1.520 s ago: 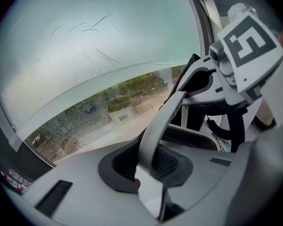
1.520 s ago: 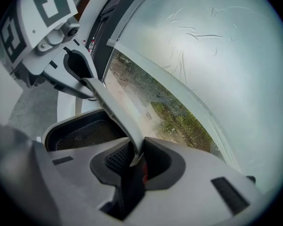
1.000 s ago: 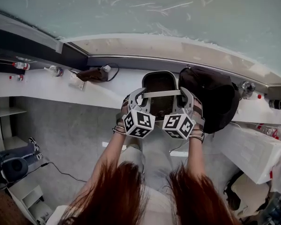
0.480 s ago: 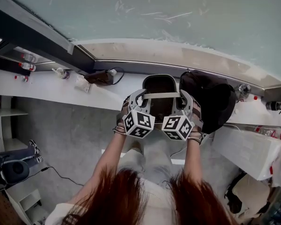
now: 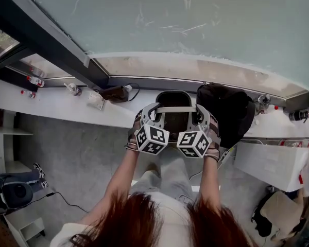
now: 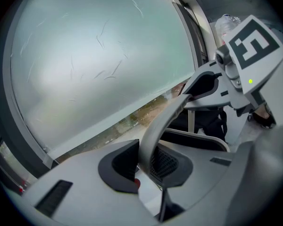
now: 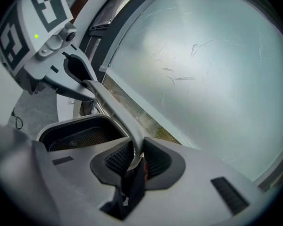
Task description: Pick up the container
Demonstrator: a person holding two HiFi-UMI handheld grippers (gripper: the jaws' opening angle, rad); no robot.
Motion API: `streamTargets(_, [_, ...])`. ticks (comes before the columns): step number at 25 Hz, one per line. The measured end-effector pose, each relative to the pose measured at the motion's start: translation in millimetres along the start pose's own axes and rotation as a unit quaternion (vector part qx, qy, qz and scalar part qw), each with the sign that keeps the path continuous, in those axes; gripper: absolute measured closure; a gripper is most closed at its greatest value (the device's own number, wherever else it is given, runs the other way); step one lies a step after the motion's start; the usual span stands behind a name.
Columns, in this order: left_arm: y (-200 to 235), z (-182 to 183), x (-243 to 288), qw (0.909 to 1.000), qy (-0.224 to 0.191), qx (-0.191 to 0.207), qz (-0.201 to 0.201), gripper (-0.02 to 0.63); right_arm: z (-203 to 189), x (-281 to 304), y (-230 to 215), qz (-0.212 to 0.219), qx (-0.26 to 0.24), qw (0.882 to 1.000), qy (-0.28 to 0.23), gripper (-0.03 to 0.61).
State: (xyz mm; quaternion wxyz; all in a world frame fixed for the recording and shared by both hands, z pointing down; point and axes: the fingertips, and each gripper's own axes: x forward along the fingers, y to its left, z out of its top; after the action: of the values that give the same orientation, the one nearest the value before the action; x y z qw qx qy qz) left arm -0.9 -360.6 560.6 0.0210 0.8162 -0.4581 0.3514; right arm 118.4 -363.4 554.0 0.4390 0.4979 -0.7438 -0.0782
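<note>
A dark container (image 5: pixel 174 98) with a mesh bottom hangs by its pale grey bail handle (image 5: pixel 176 109) over the white ledge. My left gripper (image 5: pixel 155 108) is shut on the handle's left end and my right gripper (image 5: pixel 196 109) on its right end. In the left gripper view the handle (image 6: pixel 153 135) passes between the black pads of the left gripper (image 6: pixel 144 166), and the right gripper (image 6: pixel 203 86) holds the far end above the container's rim (image 6: pixel 198 138). The right gripper view mirrors this: the handle (image 7: pixel 115 114) sits pinched in the right gripper (image 7: pixel 134 161), with the left gripper (image 7: pixel 80 72) beyond the container (image 7: pixel 80 135).
A black bag (image 5: pixel 232 109) sits right beside the container on the white ledge (image 5: pixel 51 99). A small bottle (image 5: pixel 72 90) and a brown object (image 5: pixel 113 94) lie to the left. A frosted window (image 5: pixel 195 19) rises behind. A white box (image 5: pixel 273 163) stands at the lower right.
Both grippers have risen together with the container hanging from its handle. The grips have not changed.
</note>
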Motion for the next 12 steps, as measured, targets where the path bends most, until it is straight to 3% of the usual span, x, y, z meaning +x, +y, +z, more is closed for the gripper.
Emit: streamTargets(12, [-0.9, 11.4, -52.5, 0.9997, -0.023, 0.009, -0.002, 0.546, 20.0, -53.7, 2.9, -0.037, 0.01, 0.999, -0.007, 0.499])
